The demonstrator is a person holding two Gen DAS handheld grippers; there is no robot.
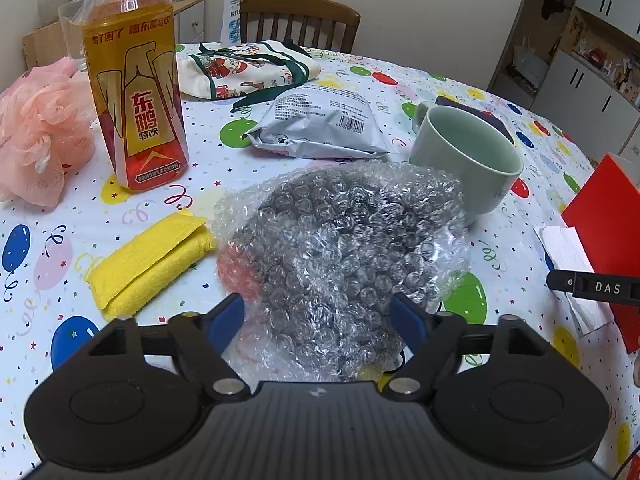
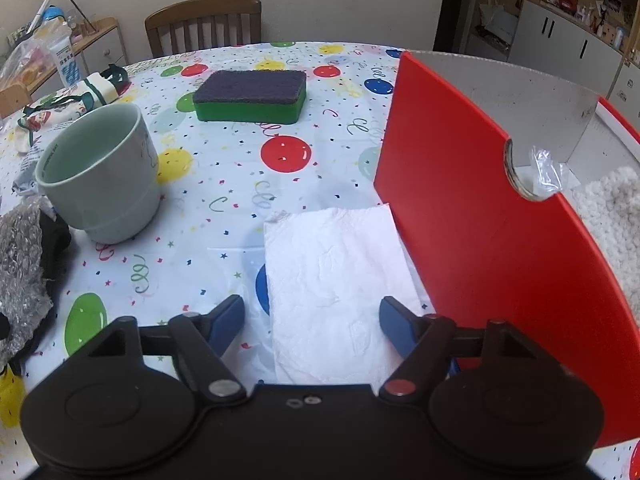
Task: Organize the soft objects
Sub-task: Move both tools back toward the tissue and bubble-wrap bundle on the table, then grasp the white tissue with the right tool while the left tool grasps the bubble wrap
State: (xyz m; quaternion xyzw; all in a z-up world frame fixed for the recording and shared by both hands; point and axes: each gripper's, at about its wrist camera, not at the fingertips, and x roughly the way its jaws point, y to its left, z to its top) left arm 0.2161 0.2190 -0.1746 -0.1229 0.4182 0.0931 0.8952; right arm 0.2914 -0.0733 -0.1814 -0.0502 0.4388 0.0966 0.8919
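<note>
- The left hand-held gripper (image 1: 318, 316) straddles the near end of the bubble-wrap bundle (image 1: 344, 248), which lies on the worktop (image 1: 280, 160) between the yellow sponge cloth (image 1: 148, 258) and the green mug (image 1: 468, 160). Its blue fingers (image 1: 226, 320) sit at the wrap's two flanks; whether they already press it cannot be told, so the grip reads as not yet firm.
- For a good hold, the person does best to close until the wrap visibly dimples, taking a thick fold rather than a loose outer edge, since the film is slippery and springy.
- The right hand-held gripper (image 2: 312, 320) stands released over the near end of the white paper towel (image 2: 336, 280), which lies flat just beside the red box (image 2: 480, 220); nothing is pinched.
- A flat sheet likely needs the fingertips pressed to the worktop so that closing bunches up a ridge to seize.
- The red box, with a fluffy white item (image 2: 612, 232) already inside, looks to be the destination; the lift should clear its tall wall.
- The mug sits close to the bundle, so a straight upward lift avoids nudging it.
</note>
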